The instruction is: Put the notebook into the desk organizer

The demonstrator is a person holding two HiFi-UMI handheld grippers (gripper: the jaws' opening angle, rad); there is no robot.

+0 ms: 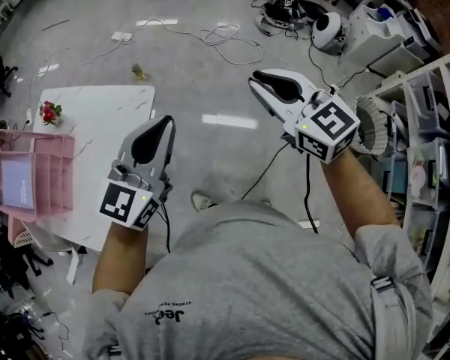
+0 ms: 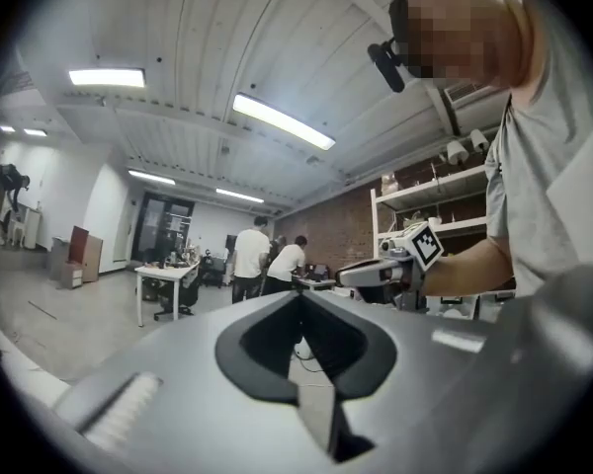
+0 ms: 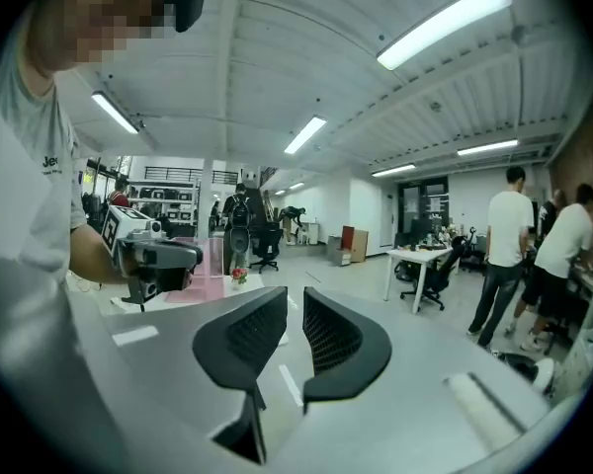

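The task looked finished: the lavender notebook (image 1: 16, 184) sat in the pink desk organizer (image 1: 58, 172) at the desk's (image 1: 109, 118) left edge, with the left gripper (image 1: 165, 121) closed, the right gripper (image 1: 255, 79) barely parted, and both empty.

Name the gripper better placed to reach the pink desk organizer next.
Left. The left gripper hangs at the edge of the white table, nearer the pink desk organizer; the right gripper is over open floor, farther off.

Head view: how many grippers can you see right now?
2. The left gripper sits lower left of centre, at the white table's edge; the right gripper is upper right of centre, above the floor. None hidden.
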